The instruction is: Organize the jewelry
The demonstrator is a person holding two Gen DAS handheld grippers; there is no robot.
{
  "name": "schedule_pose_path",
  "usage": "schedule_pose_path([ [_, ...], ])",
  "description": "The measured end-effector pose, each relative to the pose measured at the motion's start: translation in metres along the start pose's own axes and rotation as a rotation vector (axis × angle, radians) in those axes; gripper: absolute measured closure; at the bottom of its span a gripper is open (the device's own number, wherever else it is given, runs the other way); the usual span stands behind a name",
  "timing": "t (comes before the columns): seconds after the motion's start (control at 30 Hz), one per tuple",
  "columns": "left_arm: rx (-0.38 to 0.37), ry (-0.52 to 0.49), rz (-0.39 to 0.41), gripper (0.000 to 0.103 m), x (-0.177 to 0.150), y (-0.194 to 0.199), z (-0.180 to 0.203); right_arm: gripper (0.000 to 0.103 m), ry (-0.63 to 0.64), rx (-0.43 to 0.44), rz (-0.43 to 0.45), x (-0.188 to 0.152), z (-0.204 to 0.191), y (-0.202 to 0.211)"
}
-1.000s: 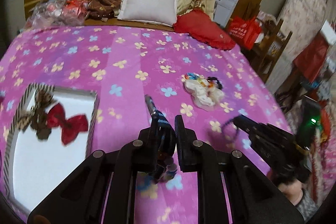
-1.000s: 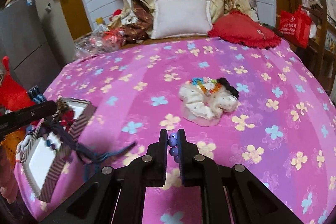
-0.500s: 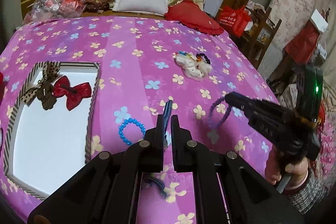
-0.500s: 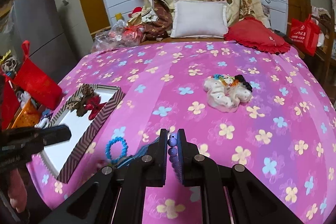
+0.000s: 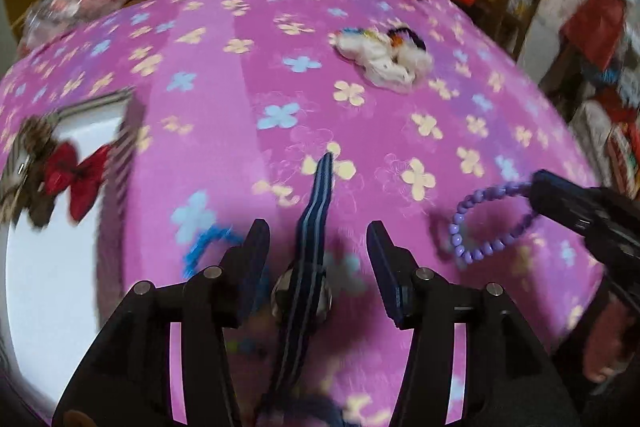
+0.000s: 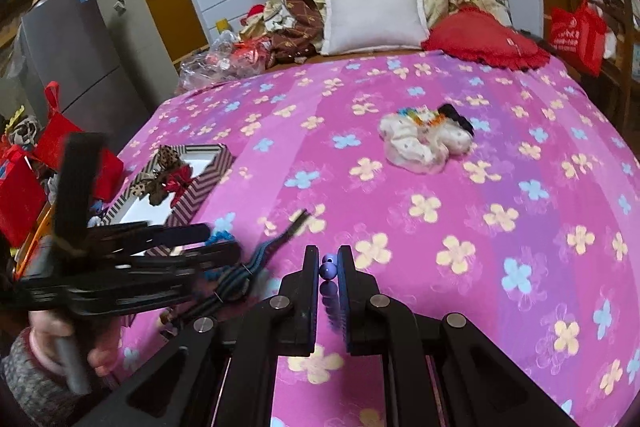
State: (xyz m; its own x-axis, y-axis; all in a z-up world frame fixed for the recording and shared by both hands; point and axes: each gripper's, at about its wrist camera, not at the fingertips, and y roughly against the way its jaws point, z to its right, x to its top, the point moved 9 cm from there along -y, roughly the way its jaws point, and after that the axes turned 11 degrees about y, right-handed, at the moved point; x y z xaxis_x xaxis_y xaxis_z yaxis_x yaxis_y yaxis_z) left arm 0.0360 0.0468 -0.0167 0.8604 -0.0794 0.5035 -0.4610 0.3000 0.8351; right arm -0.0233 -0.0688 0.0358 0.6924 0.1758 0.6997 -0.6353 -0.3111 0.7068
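Observation:
My left gripper (image 5: 318, 247) is open over the pink flowered cloth; a dark blue striped hair band (image 5: 316, 227) lies loose between its jaws, also in the right wrist view (image 6: 244, 273). A blue bead bracelet (image 5: 204, 247) lies just left of it. My right gripper (image 6: 329, 263) is shut on a purple bead bracelet (image 6: 329, 269), which hangs from it in the left wrist view (image 5: 480, 223). The striped box (image 6: 200, 183) with white floor holds a red bow (image 5: 76, 179) and a brown bow (image 5: 28, 147), at left.
A white scrunchie pile with coloured and black bands (image 5: 384, 55) lies farther back on the cloth (image 6: 440, 211). A white pillow (image 6: 374, 17) and red cushion (image 6: 486, 39) sit at the far edge. Red bags (image 6: 24, 179) and a fridge (image 6: 68, 59) stand left of the bed.
My left gripper has opened and let go of the blue striped hair band, and moved lower toward the cloth. My right gripper still holds the purple bracelet, little moved.

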Motion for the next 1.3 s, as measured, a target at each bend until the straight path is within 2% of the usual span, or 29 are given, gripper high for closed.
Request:
schedule_pose_path([
  [0.07, 0.042, -0.068, -0.016, 0.053, 0.001, -0.020, 0.010, 0.095, -0.012, 0.003, -0.008, -0.004, 0.005, -0.003],
  [0.13, 0.072, -0.090, -0.044, 0.055, -0.001, -0.033, 0.011, 0.095, -0.023, 0.006, -0.015, -0.007, 0.009, -0.006],
  [0.2, 0.088, -0.070, -0.079, 0.092, -0.003, -0.042, 0.005, 0.095, -0.030, 0.008, -0.018, -0.008, 0.011, -0.008],
  [0.27, 0.047, -0.017, -0.087, 0.099, -0.004, -0.040, 0.000, 0.095, -0.033, 0.007, -0.021, -0.008, 0.012, -0.010],
  [0.37, 0.008, 0.041, -0.048, 0.103, 0.000, -0.018, -0.008, 0.095, -0.034, 0.007, -0.022, -0.007, 0.011, -0.011],
  [0.47, -0.046, 0.103, 0.003, 0.103, 0.006, 0.016, -0.011, 0.095, -0.036, 0.020, -0.017, -0.003, 0.008, -0.009],
  [0.63, -0.114, 0.193, 0.156, 0.103, 0.018, 0.099, -0.032, 0.095, -0.022, 0.040, 0.002, 0.012, -0.011, 0.001],
  [0.7, -0.101, 0.208, 0.210, 0.103, 0.022, 0.125, -0.041, 0.095, -0.002, 0.044, 0.010, 0.020, -0.022, 0.008],
  [0.8, -0.015, 0.202, 0.263, 0.103, 0.022, 0.145, -0.064, 0.095, 0.027, 0.052, 0.018, 0.028, -0.040, 0.016],
  [0.83, 0.014, 0.180, 0.251, 0.098, 0.019, 0.142, -0.068, 0.095, 0.036, 0.056, 0.017, 0.029, -0.046, 0.018],
  [0.9, 0.034, 0.169, 0.184, 0.079, 0.008, 0.124, -0.073, 0.095, 0.052, 0.054, 0.013, 0.030, -0.055, 0.019],
  [0.93, 0.042, 0.176, 0.153, 0.066, 0.003, 0.110, -0.076, 0.095, 0.059, 0.055, 0.009, 0.029, -0.061, 0.019],
  [1.0, 0.069, 0.186, 0.134, 0.065, -0.003, 0.085, -0.081, 0.095, 0.069, 0.056, 0.004, 0.028, -0.068, 0.019],
  [1.17, 0.132, 0.146, 0.025, 0.065, -0.014, 0.018, -0.084, 0.095, 0.099, 0.051, 0.001, 0.026, -0.079, 0.021],
  [1.3, 0.160, 0.125, -0.018, 0.065, -0.019, -0.008, -0.089, 0.095, 0.095, 0.060, -0.007, 0.024, -0.079, 0.016],
])
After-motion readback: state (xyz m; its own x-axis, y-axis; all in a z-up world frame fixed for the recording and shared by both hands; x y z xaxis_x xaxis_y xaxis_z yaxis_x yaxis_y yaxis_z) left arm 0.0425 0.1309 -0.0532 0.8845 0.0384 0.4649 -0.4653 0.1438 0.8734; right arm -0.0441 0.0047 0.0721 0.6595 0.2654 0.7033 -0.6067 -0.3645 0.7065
